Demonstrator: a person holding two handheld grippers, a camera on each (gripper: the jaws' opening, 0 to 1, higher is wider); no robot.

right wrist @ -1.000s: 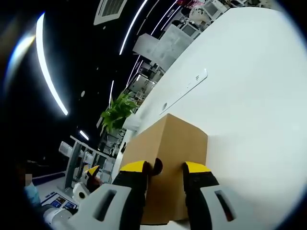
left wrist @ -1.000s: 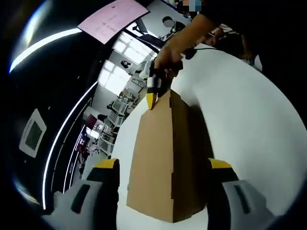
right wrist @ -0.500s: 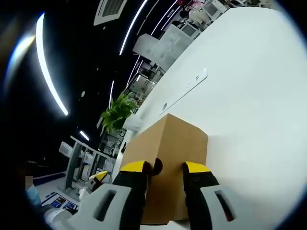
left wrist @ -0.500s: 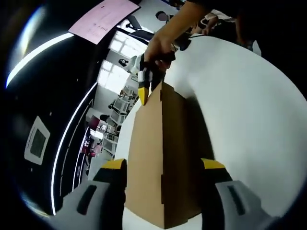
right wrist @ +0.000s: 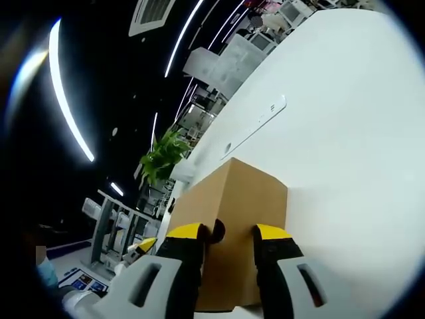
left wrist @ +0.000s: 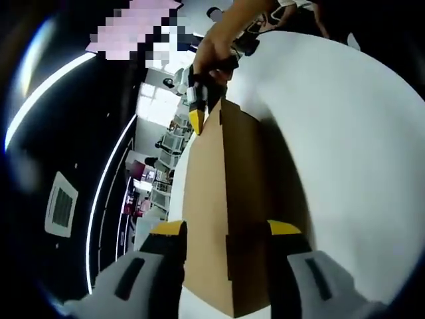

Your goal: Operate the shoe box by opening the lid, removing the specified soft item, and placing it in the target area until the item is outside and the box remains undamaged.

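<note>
A plain brown cardboard shoe box (left wrist: 212, 199) lies closed on the white table (left wrist: 345, 133), running away from me in the left gripper view. My left gripper (left wrist: 226, 229) has its yellow-tipped jaws against both sides of the box's near end. At the far end my right gripper (left wrist: 198, 113), held by a person's hand (left wrist: 219, 50), pinches the box's edge. In the right gripper view the box (right wrist: 246, 193) stands close, and my right gripper (right wrist: 229, 231) is narrowed onto its near edge beside a small dark notch. The left gripper's yellow tip (right wrist: 143, 247) peeks out at lower left.
The white table (right wrist: 345, 119) spreads wide beyond the box, with a slim inset strip (right wrist: 255, 126) in its surface. A green plant (right wrist: 163, 156) and office desks stand past the table edge. The person's arm reaches in over the far end.
My left gripper's jaws have drawn closer together around the box's near end, and that camera has shifted a little. The right gripper has stayed still on the far end.
</note>
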